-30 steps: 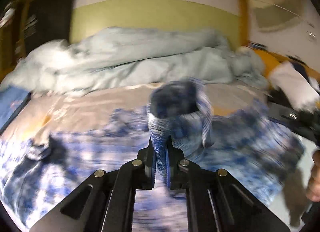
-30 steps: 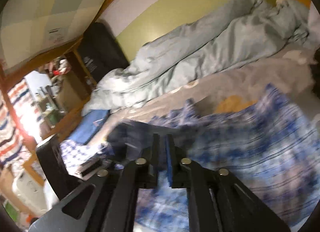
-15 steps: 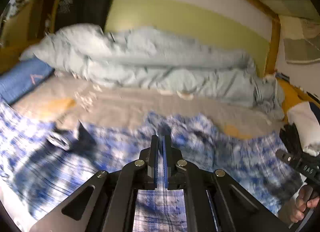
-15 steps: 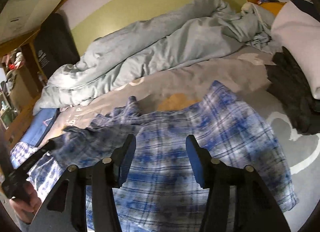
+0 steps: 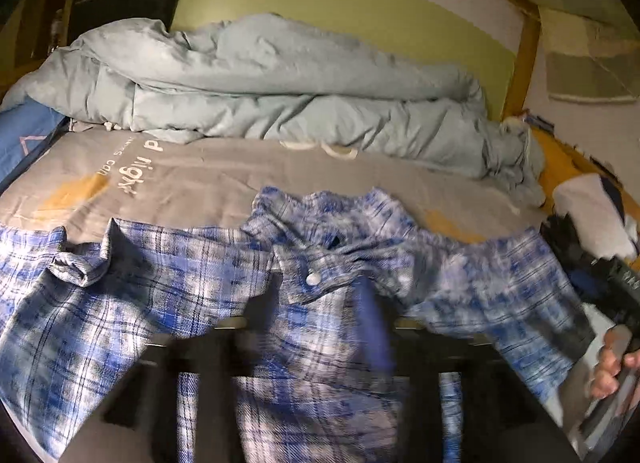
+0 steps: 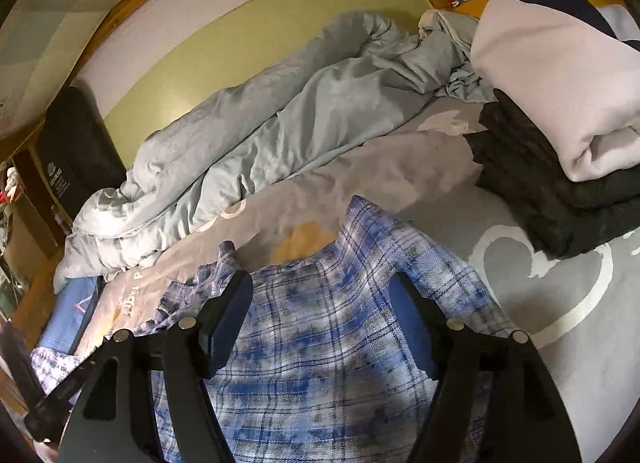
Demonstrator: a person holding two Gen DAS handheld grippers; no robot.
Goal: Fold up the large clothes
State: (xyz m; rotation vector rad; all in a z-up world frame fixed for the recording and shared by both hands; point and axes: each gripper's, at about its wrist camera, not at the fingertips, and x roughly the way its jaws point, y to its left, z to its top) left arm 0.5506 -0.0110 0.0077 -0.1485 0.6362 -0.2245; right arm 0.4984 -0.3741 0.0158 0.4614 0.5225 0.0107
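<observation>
Plaid shirt [image 5: 168, 303] flat on bed [image 6: 400, 167], left gripper [image 5: 316, 303] and right gripper [image 6: 324, 303] jaws just spread, empty, folded clothes stack [image 6: 560, 183] only rightward, shirt button [image 5: 311, 279] only leftward.

Shirt [image 5: 168, 303] lies spread across near part of bed [image 5: 224, 179], collar [image 5: 320, 219] toward far side. Duvet [image 5: 280, 95] heaped along far side of bed, against wall [image 5: 340, 3], behind shirt. Stack of folded clothes [image 6: 560, 135] sits on bed right of shirt, apart from it. Both grippers' jaws stand over shirt's near edge.
</observation>
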